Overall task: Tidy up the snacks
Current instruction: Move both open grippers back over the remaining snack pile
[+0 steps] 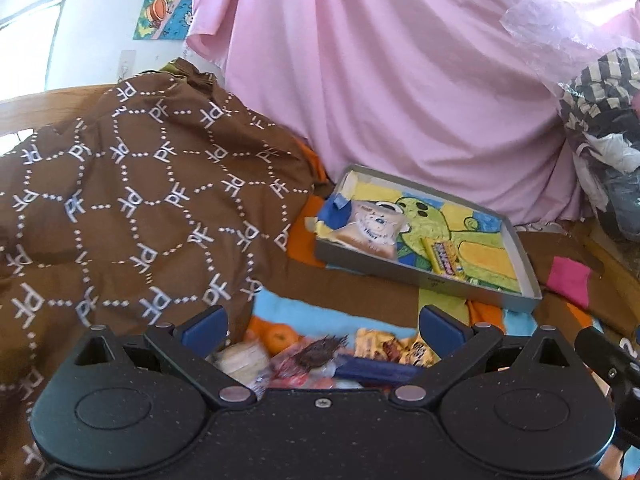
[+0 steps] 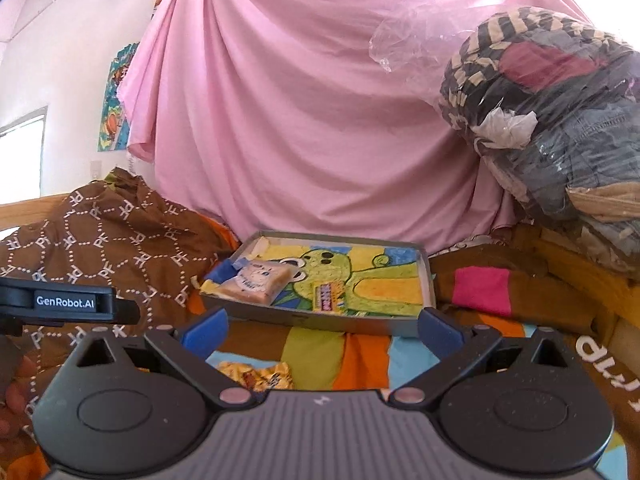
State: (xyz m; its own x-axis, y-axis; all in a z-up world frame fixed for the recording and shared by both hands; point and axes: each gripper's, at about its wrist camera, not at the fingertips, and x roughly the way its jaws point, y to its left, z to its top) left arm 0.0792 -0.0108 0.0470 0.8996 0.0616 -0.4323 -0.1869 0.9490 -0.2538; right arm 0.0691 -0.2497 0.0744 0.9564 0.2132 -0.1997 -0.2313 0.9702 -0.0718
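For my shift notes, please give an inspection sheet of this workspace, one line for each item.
Surface: colourful striped blanket on a bed.
Job's things: grey tray holding a cookie packet and a candy roll; loose snack pile and yellow wrapper lie in front of it.
Clutter: brown patterned cloth, pink cloth piece, bagged clothes.
Grippers: left gripper open above the pile; right gripper open, empty.
Cables: nothing seen.
Surroundings: pink sheet, poster.
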